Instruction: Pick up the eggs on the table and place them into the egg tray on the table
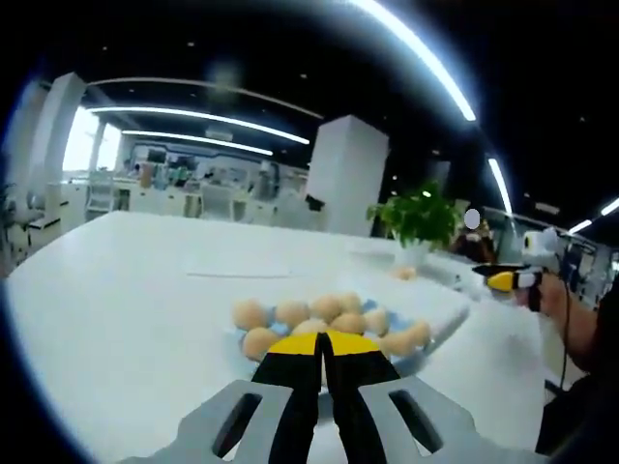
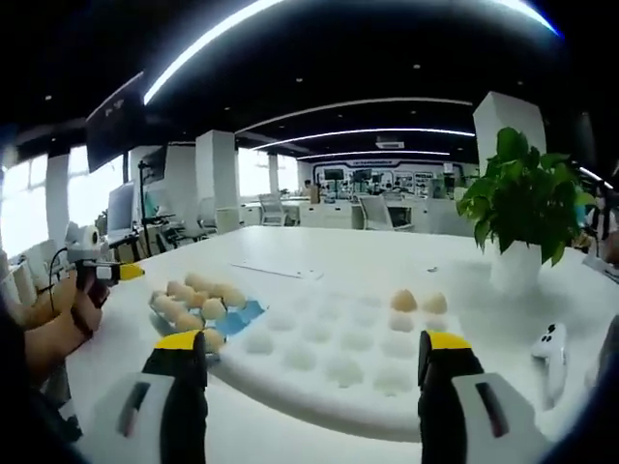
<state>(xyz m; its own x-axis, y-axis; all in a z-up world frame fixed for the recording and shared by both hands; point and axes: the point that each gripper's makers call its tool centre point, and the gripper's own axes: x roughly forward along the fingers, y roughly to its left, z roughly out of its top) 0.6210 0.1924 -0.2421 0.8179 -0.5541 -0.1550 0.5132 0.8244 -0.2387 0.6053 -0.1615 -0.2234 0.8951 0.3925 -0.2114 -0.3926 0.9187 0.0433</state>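
Observation:
Several tan eggs [image 1: 324,319] lie heaped on a blue mat just beyond my left gripper [image 1: 324,346], whose yellow-tipped jaws are pressed together with nothing between them. The white egg tray [image 1: 435,295] lies right of the heap. In the right gripper view the same tray [image 2: 329,353] spreads out between the wide-apart jaws of my right gripper [image 2: 311,348], which is open and holds nothing. Two eggs [image 2: 403,301] sit in cups at the tray's far right. The egg heap [image 2: 193,295] and blue mat [image 2: 244,315] lie at the tray's left end. A hand holds the left gripper [image 2: 108,271] beyond them.
A potted green plant [image 2: 522,203] stands on the white table [image 2: 368,256] past the tray's right end. A small white controller [image 2: 549,343] lies beside the tray. The right gripper [image 1: 508,280] hovers at the table's right side, with a forearm behind it.

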